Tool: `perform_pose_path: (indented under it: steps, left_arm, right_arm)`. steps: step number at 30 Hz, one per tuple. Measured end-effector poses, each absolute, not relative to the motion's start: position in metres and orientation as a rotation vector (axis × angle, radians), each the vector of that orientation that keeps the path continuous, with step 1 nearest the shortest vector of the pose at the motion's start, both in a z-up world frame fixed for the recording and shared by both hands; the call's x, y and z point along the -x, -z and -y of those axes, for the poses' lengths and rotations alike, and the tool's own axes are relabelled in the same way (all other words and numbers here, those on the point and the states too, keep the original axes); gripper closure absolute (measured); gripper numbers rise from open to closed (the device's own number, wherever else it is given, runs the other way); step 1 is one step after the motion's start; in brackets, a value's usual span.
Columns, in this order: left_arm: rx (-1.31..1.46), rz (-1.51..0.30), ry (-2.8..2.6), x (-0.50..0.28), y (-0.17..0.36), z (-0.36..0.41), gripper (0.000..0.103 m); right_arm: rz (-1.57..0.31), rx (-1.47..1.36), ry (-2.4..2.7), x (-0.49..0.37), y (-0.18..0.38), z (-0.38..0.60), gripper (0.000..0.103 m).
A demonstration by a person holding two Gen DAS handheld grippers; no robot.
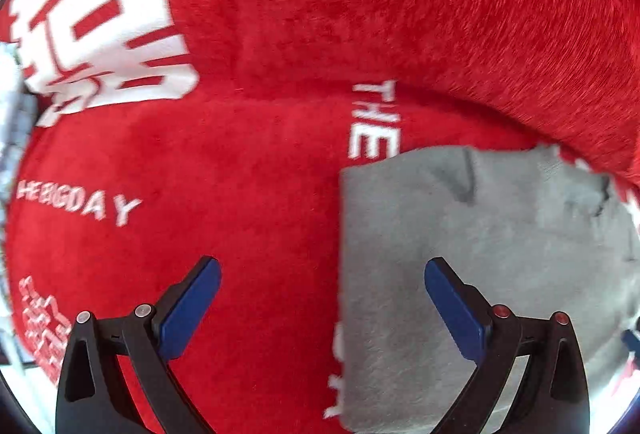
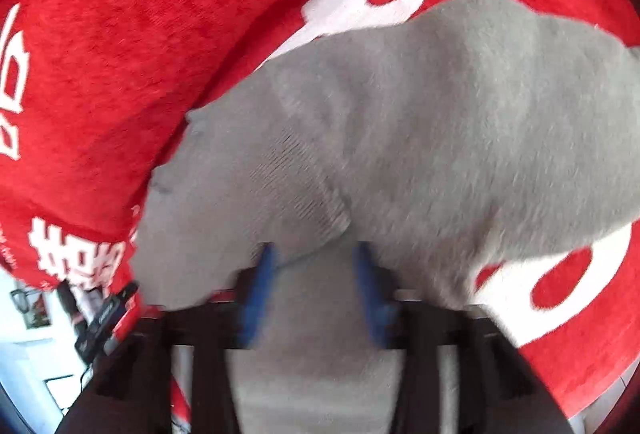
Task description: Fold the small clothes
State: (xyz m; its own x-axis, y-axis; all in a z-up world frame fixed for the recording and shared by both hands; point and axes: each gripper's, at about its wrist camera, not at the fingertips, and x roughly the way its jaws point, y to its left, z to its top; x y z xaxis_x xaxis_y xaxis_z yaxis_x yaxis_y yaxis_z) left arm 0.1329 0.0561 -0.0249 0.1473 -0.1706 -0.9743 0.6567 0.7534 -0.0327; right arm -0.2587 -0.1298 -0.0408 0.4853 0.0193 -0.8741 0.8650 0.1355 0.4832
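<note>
Both wrist cameras look steeply down, close over the red blanket (image 1: 260, 162) — the right one nearer; both share the grey garment (image 2: 420, 122) lying on it.

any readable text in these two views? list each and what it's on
"THE": white capitals on the red blanket, running sideways beside the grey garment in the left wrist view.
"...BIGDAY": white capitals on the same blanket, at left; the leading letters are too blurred to read.
Large white characters on the blanket: shapes clear, not read here.
Small white print at lower left: too blurred.
Right wrist view: white characters on the blanket, blurred.
</note>
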Motion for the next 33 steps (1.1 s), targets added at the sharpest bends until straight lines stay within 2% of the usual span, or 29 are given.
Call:
perform_pose_path:
  steps: [3,4,5,6,7,8,10,11,15,19,22,24,28,31,33]
  left_arm:
    - [-0.464,-1.367,0.660,-0.144,0.042,-0.038,0.001]
    - [-0.457,-1.379,0.666,-0.144,0.046,-0.034,0.005]
    - [-0.436,-1.392,0.685,-0.145,0.048,-0.030,0.022]
    - [-0.406,-1.411,0.718,-0.146,0.049,-0.027,0.054]
    - [-0.363,-1.419,0.756,-0.145,0.046,-0.025,0.068]
    - [-0.375,-1.392,0.755,-0.143,0.041,-0.023,0.089]
    - [-0.393,-1.344,0.785,-0.140,0.031,-0.024,0.089]
    - [-0.384,-1.335,0.802,-0.141,0.028,-0.027,0.089]
    - [-0.367,-1.370,0.778,-0.159,0.040,-0.047,0.093]
    - [-0.345,-1.376,0.770,-0.164,0.043,-0.053,0.093]
    - [-0.385,-1.328,0.758,-0.157,0.031,-0.054,0.093]
    - [-0.413,-1.294,0.750,-0.149,0.019,-0.056,0.093]
    - [-0.451,-1.214,0.760,-0.132,-0.013,-0.063,0.093]
    - [-0.443,-1.201,0.779,-0.118,-0.029,-0.072,0.093]
    - [-0.475,-1.229,0.793,-0.102,-0.020,-0.066,0.093]
  right_arm:
    - [-0.844,-1.327,0.717,0.249,0.043,0.127,0.042]
    - [-0.830,-1.349,0.721,0.250,0.044,0.127,0.042]
    - [-0.806,-1.376,0.731,0.257,0.047,0.128,0.042]
    - [-0.787,-1.386,0.746,0.257,0.049,0.128,0.042]
    - [-0.774,-1.386,0.763,0.255,0.050,0.129,0.042]
    - [-0.774,-1.383,0.774,0.247,0.048,0.131,0.043]
    - [-0.802,-1.359,0.773,0.241,0.045,0.133,0.093]
    - [-0.803,-1.352,0.748,0.237,0.040,0.135,0.095]
    - [-0.807,-1.241,0.695,0.225,0.022,0.137,0.095]
    - [-0.881,-1.285,0.809,0.252,0.047,0.134,0.094]
    - [-0.865,-1.293,0.872,0.269,0.041,0.129,0.096]
    - [-0.882,-1.278,0.908,0.274,0.032,0.127,0.088]
    - [-0.879,-1.198,0.858,0.263,0.009,0.128,0.087]
    - [-0.901,-1.114,0.803,0.239,0.002,0.131,0.076]
    - [-0.914,-1.089,0.771,0.220,0.009,0.134,0.069]
